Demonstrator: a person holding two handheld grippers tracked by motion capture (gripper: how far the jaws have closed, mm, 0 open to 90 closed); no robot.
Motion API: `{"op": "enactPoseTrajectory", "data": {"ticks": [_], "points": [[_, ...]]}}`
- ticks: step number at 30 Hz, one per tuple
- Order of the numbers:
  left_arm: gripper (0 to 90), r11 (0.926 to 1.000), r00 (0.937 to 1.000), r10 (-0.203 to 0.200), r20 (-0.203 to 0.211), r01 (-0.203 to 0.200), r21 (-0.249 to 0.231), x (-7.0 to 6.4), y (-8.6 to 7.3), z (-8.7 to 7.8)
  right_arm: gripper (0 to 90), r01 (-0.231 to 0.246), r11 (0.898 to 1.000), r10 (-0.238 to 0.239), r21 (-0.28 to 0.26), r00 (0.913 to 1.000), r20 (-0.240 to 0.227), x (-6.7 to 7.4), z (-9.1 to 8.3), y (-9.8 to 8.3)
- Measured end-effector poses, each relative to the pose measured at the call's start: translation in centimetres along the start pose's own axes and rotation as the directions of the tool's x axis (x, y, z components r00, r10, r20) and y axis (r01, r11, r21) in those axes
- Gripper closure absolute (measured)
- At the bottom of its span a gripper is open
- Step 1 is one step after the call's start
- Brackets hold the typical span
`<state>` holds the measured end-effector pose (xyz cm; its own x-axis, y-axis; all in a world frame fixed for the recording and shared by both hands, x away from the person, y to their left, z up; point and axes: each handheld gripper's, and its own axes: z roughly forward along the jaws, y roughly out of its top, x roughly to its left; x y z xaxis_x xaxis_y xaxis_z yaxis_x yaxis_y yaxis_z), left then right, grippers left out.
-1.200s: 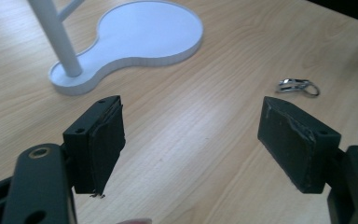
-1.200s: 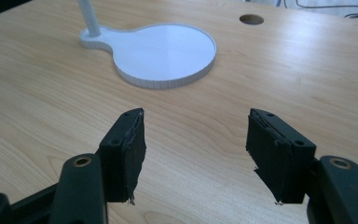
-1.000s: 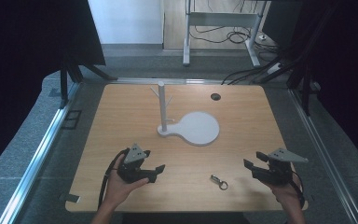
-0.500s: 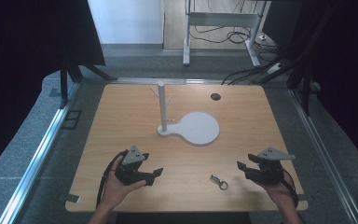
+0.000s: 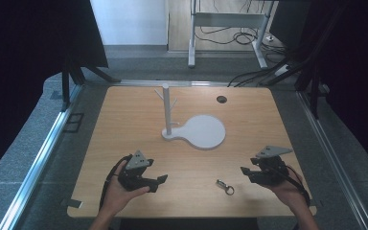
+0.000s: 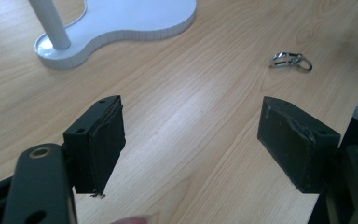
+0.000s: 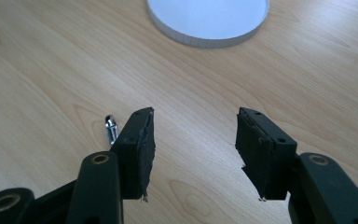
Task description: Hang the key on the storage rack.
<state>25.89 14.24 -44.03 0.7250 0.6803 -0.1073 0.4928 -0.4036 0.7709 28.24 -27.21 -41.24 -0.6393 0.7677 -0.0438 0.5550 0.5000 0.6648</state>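
Note:
A small metal key ring with a clasp [image 5: 225,187] lies on the wooden table near its front edge, between my two hands. My left gripper [image 5: 159,182] rests to its left, open, with bare wood between its pads; the key ring [image 6: 290,60] lies ahead to the upper right in the left gripper view. My right gripper [image 5: 245,173] hovers just right of the key ring, open, with nothing between its pads; its jaws have just been closing somewhat. In the right gripper view the key ring [image 7: 110,127] peeks out left of the left pad.
A white stand [image 5: 202,132] with a flat rounded base and an upright post with pegs [image 5: 166,103] sits mid-table. A dark round hole [image 5: 221,99] is at the back right. Metal rails run along the table's sides.
My right gripper has moved left toward the key ring and risen slightly, its jaws narrower than before. The left gripper has stayed put.

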Motion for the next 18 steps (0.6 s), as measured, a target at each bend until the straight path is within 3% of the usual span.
{"op": "enactPoseTrajectory", "data": {"ticks": [5, 10, 18], "points": [[23.7, 0.9999, 0.9999, -0.010, -0.007, 0.010, 0.006, 0.3, -0.2, -0.3, 48.1, 0.058, 0.997, -0.056, 0.055, 0.9981, -0.026, 0.7, 0.1, 1.4], [23.8, 0.9998, 0.9998, -0.019, 0.000, 0.019, 0.007, 0.3, -0.3, -0.3, 48.0, 0.087, 0.991, -0.083, 0.097, 0.9952, -0.053, 1.5, 0.7, 2.7], [23.8, 0.9994, 0.9995, -0.030, -0.001, 0.030, 0.015, 0.6, -0.7, -0.4, 47.9, 0.159, 0.966, -0.139, 0.206, 0.9846, -0.106, 2.6, 2.3, 4.1]]}}
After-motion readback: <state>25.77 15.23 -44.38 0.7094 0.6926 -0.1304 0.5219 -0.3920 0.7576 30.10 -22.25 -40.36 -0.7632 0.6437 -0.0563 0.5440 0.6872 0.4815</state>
